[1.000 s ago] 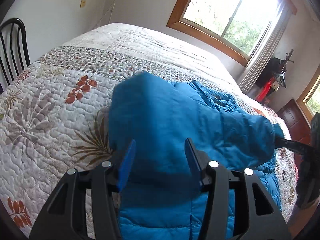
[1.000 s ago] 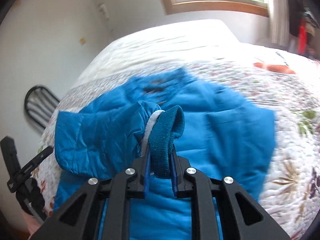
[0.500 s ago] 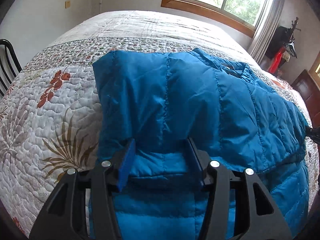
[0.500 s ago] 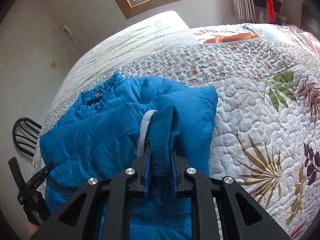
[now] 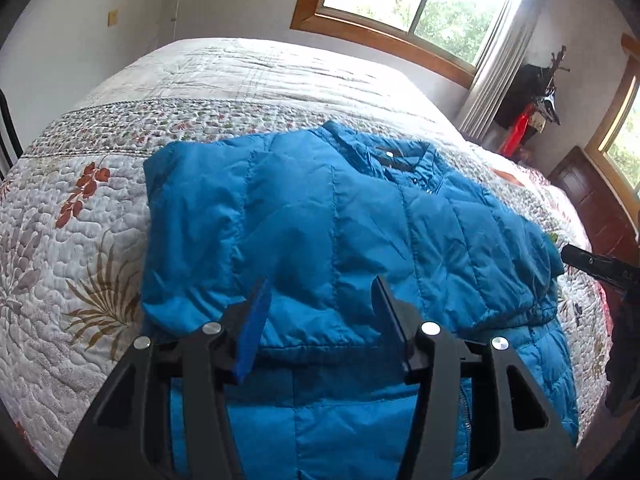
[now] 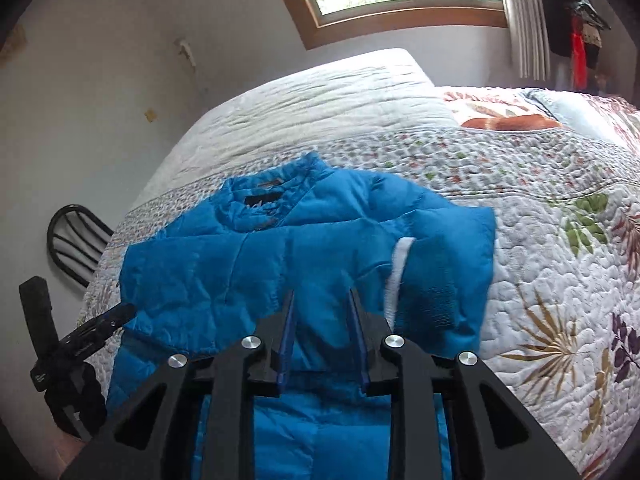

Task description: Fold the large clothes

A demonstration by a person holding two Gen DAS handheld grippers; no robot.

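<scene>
On the quilted bed, a blue padded jacket lies folded

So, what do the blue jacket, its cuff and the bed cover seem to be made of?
Blue jacket: probably thin padded nylon or polyester; stitched puffy panels, slight sheen.
Cuff: looks like ribbed knit, matte, with a white inner edge.
Bed cover: seemingly quilted cotton; matte, pebbly stitching, printed leaves.
</scene>
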